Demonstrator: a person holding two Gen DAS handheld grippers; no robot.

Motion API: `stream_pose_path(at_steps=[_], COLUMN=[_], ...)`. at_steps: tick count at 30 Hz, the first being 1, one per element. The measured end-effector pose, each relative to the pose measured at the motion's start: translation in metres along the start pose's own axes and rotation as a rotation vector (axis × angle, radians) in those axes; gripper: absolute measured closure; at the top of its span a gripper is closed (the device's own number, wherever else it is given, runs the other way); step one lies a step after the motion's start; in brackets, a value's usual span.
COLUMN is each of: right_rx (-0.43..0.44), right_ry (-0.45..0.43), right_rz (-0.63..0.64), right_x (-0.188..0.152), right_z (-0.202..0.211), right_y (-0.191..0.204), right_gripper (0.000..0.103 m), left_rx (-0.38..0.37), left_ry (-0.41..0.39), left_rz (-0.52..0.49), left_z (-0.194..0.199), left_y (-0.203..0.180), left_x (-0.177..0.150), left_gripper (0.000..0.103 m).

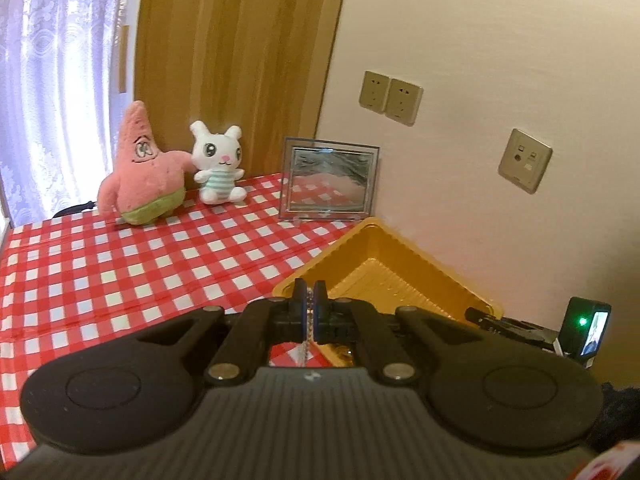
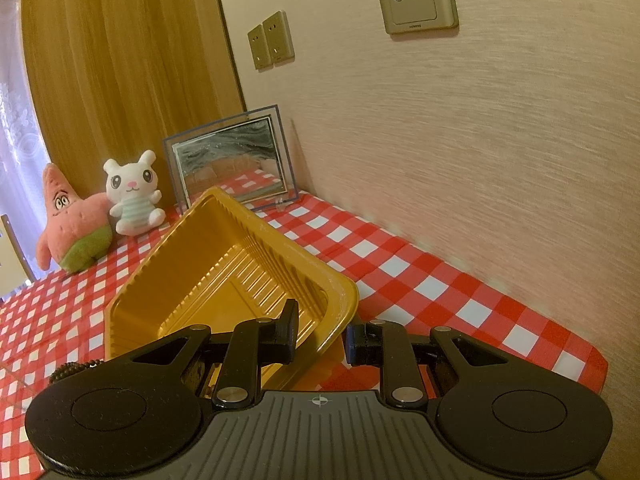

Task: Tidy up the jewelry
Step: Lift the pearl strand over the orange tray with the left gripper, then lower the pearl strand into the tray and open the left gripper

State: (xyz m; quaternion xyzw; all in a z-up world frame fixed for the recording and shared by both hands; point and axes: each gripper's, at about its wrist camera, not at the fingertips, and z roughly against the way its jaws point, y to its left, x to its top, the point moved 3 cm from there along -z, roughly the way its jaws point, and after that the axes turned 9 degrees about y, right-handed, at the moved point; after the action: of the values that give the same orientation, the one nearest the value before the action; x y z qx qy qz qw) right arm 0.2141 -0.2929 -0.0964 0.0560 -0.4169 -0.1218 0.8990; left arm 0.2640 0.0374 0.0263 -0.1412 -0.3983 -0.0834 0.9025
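Both tongs are clamped: left tongs [image 1: 308, 294] on a chain [image 1: 306, 322], right tongs [image 2: 320, 320] on the gold tray [image 2: 224, 264]; you next lower the chain into that tray.

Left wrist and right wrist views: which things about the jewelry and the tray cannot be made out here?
- Left wrist view: the chain pinched in the left gripper hangs behind the gripper body; its length and type stay hidden.
- Right wrist view: the beaded piece on the tablecloth is mostly covered by the gripper body.
- Right wrist view: the right gripper hides the gold tray near corner.
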Motion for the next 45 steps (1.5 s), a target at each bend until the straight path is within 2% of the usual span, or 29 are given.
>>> stream_pose_path(at_steps=[16,30,35,38,42,45], right_rx=[0.007,0.013,0.018,0.018,0.018,0.02], right_ry=[-0.001,-0.001,0.001,0.001,0.004,0.006], right_rz=[0.002,0.003,0.004,0.002,0.0,0.0], right_x=[0.0,-0.001,-0.001,-0.001,-0.001,0.0], right_z=[0.001,0.002,0.002,0.002,0.002,0.001], right_y=[0.001,0.004,0.002,0.002,0.001,0.001], right_gripper=[0.081,0.081,0.081,0.081,0.081,0.081], left_rx=[-0.153,-0.299,-0.34,-0.358,-0.337,-0.318], left_ry=[-0.014,-0.03,0.039,0.123,0.238,0.305], left_rz=[-0.098,-0.134,-0.088,-0.043,0.015,0.062], left_z=[-0.025,-0.069,-0.103,-0.137,-0.178,-0.197], left_y=[-0.049,-0.076,-0.077,-0.072,-0.064,-0.057], left_x=[0.022,0.056,0.048,0.031,0.0,-0.022], left_gripper=[0.101,0.101,0.101,0.101,0.101,0.097])
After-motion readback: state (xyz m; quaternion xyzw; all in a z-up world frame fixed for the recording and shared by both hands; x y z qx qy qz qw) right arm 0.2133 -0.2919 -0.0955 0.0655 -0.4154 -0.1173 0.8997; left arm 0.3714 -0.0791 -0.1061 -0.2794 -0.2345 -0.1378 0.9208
